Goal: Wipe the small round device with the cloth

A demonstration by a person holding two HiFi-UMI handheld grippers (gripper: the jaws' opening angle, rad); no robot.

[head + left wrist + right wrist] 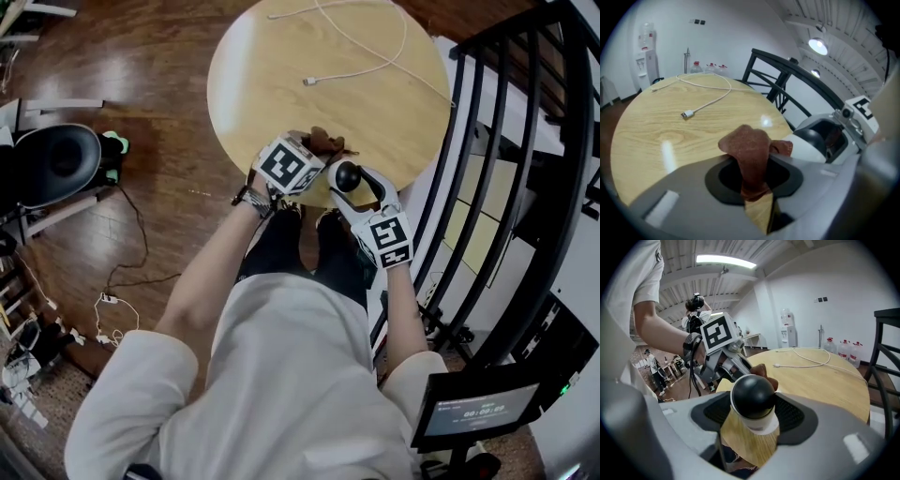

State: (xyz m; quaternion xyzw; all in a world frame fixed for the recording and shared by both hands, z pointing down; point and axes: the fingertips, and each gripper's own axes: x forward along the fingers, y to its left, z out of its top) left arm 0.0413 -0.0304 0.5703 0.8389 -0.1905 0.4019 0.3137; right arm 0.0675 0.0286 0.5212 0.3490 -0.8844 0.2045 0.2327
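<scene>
The small round device point(753, 401) has a black dome on a white base. My right gripper point(754, 416) is shut on it and holds it over the near edge of the round wooden table point(281, 84). In the head view the device point(347, 175) shows between the two grippers. A brown cloth point(750, 157) sticks up from between the jaws of my left gripper point(752, 180), which is shut on it. The cloth point(325, 143) hangs just left of the device, close to it; touching or apart I cannot tell. In the left gripper view the device point(813, 140) lies to the right.
A white cable point(361, 56) with a plug end lies across the far part of the table. A black metal railing point(506, 169) runs along the right. A dark round chair point(52, 164) stands on the wooden floor at left. A screen point(473, 412) is at lower right.
</scene>
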